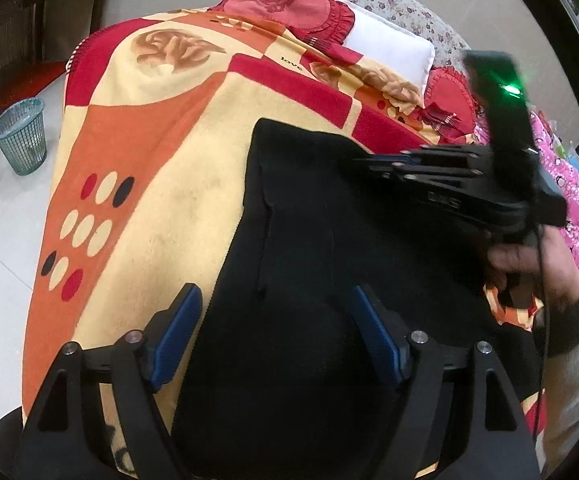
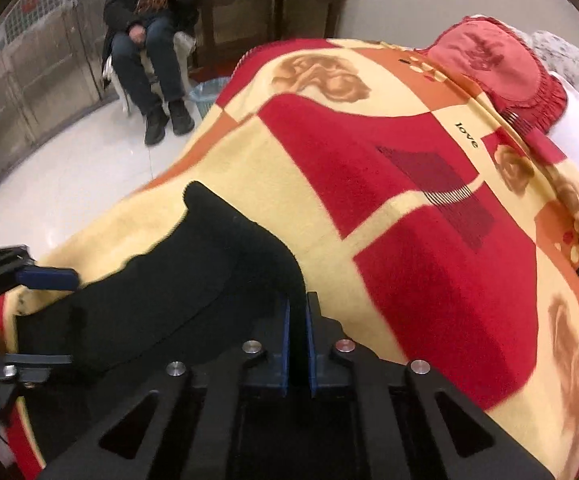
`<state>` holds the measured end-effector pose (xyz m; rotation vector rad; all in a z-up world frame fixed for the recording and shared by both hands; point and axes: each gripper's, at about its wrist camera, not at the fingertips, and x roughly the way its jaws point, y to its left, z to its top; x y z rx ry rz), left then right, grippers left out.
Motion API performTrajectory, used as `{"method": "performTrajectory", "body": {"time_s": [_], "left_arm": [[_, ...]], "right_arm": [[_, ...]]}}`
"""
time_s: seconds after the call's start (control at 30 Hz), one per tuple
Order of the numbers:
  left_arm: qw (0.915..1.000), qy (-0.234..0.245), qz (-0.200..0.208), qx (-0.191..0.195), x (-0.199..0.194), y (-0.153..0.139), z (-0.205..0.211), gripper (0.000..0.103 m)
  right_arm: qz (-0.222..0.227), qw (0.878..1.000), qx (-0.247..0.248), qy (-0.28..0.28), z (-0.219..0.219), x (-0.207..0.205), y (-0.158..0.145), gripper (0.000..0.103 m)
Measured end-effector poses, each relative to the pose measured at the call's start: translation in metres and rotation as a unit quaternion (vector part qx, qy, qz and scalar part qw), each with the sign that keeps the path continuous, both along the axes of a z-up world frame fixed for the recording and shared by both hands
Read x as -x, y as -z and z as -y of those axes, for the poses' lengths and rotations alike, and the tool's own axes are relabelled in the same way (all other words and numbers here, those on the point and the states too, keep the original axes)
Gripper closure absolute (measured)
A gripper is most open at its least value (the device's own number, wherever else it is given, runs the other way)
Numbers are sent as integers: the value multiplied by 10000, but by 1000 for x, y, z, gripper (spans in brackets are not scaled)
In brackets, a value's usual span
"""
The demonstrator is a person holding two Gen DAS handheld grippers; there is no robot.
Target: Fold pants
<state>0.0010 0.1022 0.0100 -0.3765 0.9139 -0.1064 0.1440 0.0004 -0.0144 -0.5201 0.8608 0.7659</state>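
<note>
The right claw is clamped on an edge of the black pants. The left claw stands wide, apparently just above the pants, which lie on the patterned blanket.

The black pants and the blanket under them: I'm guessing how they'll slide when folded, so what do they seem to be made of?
Black pants: apparently a soft matte knit or fleece; no sheen, thick rounded edges. Blanket: plush, fuzzy pile, probably fleece or acrylic; blurred nap shows across the printed colours.
</note>
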Motion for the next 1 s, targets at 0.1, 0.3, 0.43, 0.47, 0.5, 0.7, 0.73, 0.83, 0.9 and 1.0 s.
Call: {"method": "performTrajectory", "body": {"time_s": [0.1,0.3,0.43,0.47,0.5,0.7,0.73,0.83,0.9,1.0], "left_arm": [[9987,-169,74,483,7,-4,-15,26],[9889,-132,189,1471,10,-11,-31,18],[9752,-233,34,2199,1,-7,-38,15],[9706,-288,56,2390,1,-6,-41,14],[9667,-357,79,2534,0,-5,-42,9],[9463,-559,-218,3177,-13,12,-37,2],[9429,-549,-263,3274,-16,14,-36,2],[9391,-576,-246,3378,-21,11,-29,2],[9398,-599,-202,3357,-22,5,-25,2],[9444,-541,-131,3240,-20,-4,-23,2]], "right_arm": [[82,9996,-258,17,11,24,-15,97],[256,9975,-650,104,32,78,-32,97],[258,9962,-807,214,40,95,-31,97],[262,9960,-822,234,41,98,-30,97],[227,9955,-879,283,43,101,-29,97],[107,9934,-1082,367,51,111,-24,97],[99,9933,-1086,376,51,113,-23,97],[84,9929,-1110,417,54,117,-19,97],[113,9919,-1170,475,57,121,-19,97],[153,9910,-1226,521,59,123,-22,97]]}}
